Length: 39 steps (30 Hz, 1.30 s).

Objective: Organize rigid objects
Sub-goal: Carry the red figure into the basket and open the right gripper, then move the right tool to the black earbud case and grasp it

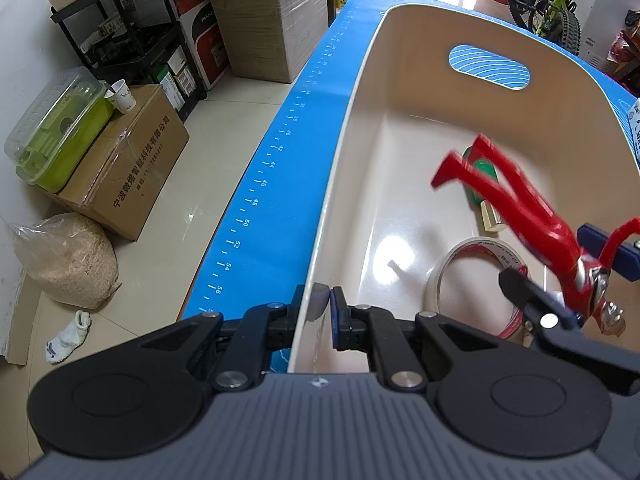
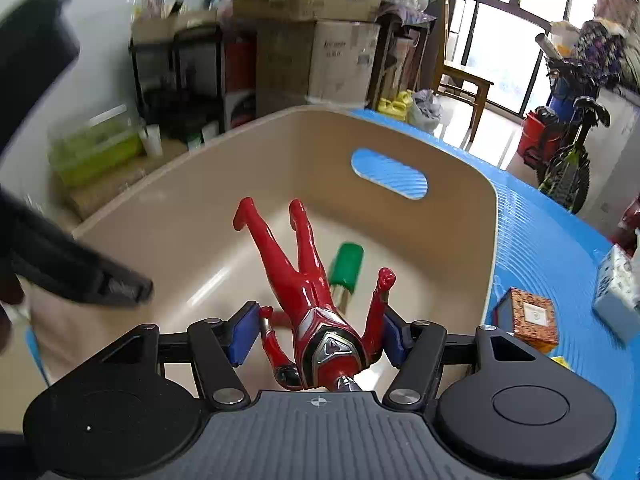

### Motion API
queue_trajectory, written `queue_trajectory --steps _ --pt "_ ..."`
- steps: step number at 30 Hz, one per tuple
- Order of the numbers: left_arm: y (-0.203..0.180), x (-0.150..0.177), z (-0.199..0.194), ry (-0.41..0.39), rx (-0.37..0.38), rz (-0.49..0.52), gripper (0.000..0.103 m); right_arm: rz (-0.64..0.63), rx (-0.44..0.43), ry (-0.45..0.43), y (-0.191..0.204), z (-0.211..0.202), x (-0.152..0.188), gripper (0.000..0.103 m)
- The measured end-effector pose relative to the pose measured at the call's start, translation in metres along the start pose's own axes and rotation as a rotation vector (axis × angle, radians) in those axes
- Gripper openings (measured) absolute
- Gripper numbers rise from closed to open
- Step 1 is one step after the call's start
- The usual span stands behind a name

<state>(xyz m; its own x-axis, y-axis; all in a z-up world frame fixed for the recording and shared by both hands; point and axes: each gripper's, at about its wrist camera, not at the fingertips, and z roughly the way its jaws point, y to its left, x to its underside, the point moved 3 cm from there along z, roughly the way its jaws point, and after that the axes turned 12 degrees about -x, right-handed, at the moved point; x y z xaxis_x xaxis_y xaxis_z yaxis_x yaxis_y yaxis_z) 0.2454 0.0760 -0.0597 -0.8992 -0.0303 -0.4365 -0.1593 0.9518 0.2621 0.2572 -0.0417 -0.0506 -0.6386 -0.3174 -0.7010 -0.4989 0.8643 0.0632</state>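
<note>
A beige plastic bin [image 1: 400, 80] with a cut-out handle stands on the blue mat [image 1: 304, 128]. My left gripper [image 1: 326, 300] is shut on the bin's near-left wall, one pad on each side of the rim. My right gripper [image 2: 316, 332] is shut on a red and silver toy figure [image 2: 320, 304], gripping it at the arms. The figure [image 1: 516, 196] hangs over the bin with its legs pointing away from me. On the bin floor lie a green-capped object [image 2: 346, 264] and a roll of tape [image 1: 480, 248].
On the mat right of the bin [image 2: 460, 240] are a small orange patterned box [image 2: 532, 316] and a white pack [image 2: 618, 284]. Left of the table, on the floor, stand cardboard boxes [image 1: 132, 160], a green container, a bag of grain [image 1: 68, 260] and a sock.
</note>
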Motion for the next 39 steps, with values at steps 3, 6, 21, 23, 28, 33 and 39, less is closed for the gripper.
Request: queue_trajectory --steps 3,6,21,23,28,33,39 --pt "0.000 0.000 0.000 -0.001 -0.001 0.000 0.013 0.004 -0.003 0.005 -0.001 0.001 -0.001 0.067" --pt "0.001 0.000 -0.001 -0.001 -0.001 0.000 0.013 0.018 -0.008 -0.004 -0.004 -0.002 -0.003 0.070" --pt "0.001 0.000 -0.001 0.001 0.000 -0.004 0.013 0.194 0.019 -0.205 -0.061 -0.064 -0.008 0.078" --pt "0.001 0.000 -0.001 0.000 -0.001 -0.002 0.013 0.214 0.032 -0.229 -0.071 -0.073 -0.007 0.078" --pt "0.001 0.000 -0.001 0.001 0.001 -0.004 0.013 0.260 0.093 -0.256 -0.102 -0.087 0.006 0.078" --pt "0.001 0.000 0.000 0.003 0.002 -0.006 0.013 0.316 0.183 -0.231 -0.139 -0.088 0.035 0.078" --pt "0.000 0.000 0.000 0.004 0.003 -0.009 0.013 0.431 0.236 -0.128 -0.176 -0.072 0.070 0.078"
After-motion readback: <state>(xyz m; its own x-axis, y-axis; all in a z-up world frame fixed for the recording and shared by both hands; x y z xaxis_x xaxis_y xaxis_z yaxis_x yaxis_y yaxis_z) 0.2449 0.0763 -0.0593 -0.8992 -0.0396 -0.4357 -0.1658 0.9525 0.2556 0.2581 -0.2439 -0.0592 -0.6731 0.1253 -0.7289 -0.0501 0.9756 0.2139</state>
